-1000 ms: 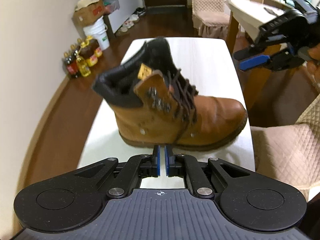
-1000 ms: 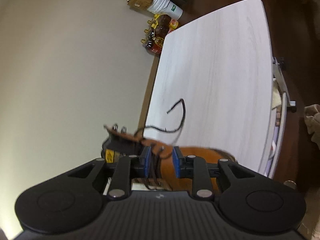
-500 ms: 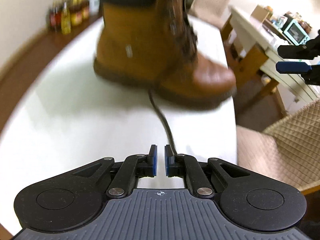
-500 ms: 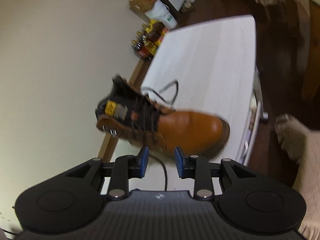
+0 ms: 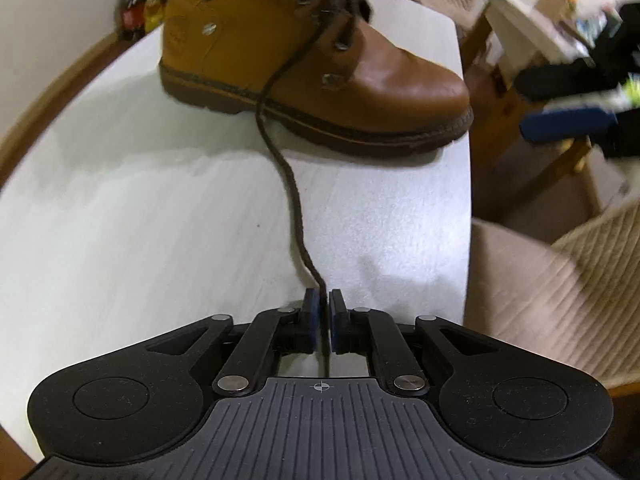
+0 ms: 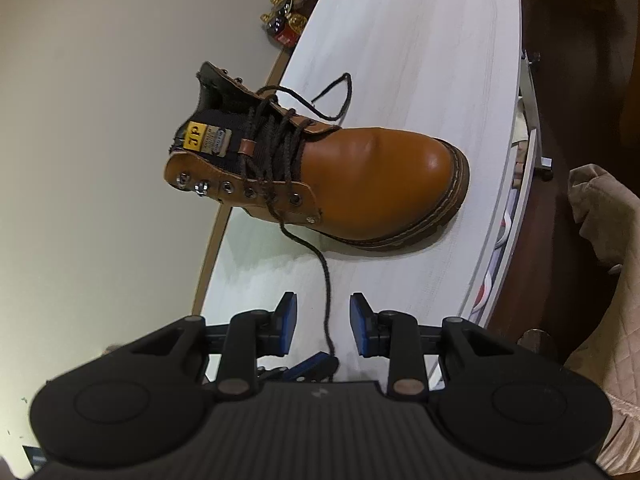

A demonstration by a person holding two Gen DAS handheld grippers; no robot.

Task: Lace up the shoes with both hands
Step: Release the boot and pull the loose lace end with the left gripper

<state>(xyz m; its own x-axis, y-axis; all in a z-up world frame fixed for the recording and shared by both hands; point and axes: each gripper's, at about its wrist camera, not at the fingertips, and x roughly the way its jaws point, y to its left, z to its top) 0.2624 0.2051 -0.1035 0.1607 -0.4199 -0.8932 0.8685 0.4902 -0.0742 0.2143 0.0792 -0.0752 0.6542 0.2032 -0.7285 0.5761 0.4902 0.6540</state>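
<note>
Since the earlier frames, the left hand-held gripper [image 5: 324,312] has dropped low over the bench [image 5: 120,208] and drawn one lace end [image 5: 288,176] out from the boot [image 5: 320,60]; its jaws have just been closing, and the lace now runs between the blue pads, which look pinched on it. The right hand-held gripper [image 6: 323,330] has swung back from over the boot, its jaws having opened wide; that same lace passes between its pads without touching them.

The tan boot stands upright on the pale bench, toe toward the edge beside a padded chair [image 5: 560,272]. Its lower eyelets [image 6: 295,199] are laced, while the upper eyelets and hooks [image 6: 200,188] sit bare. The other lace end [image 6: 340,96] lies looped on the bench beyond the boot.

The step in hand appears to be pulling the near lace taut before threading it higher. The next move likely calls for the right hand-held gripper to close on the lace nearer the boot, so the tip can be steered to the next empty eyelet without slackening the crossings below.
</note>
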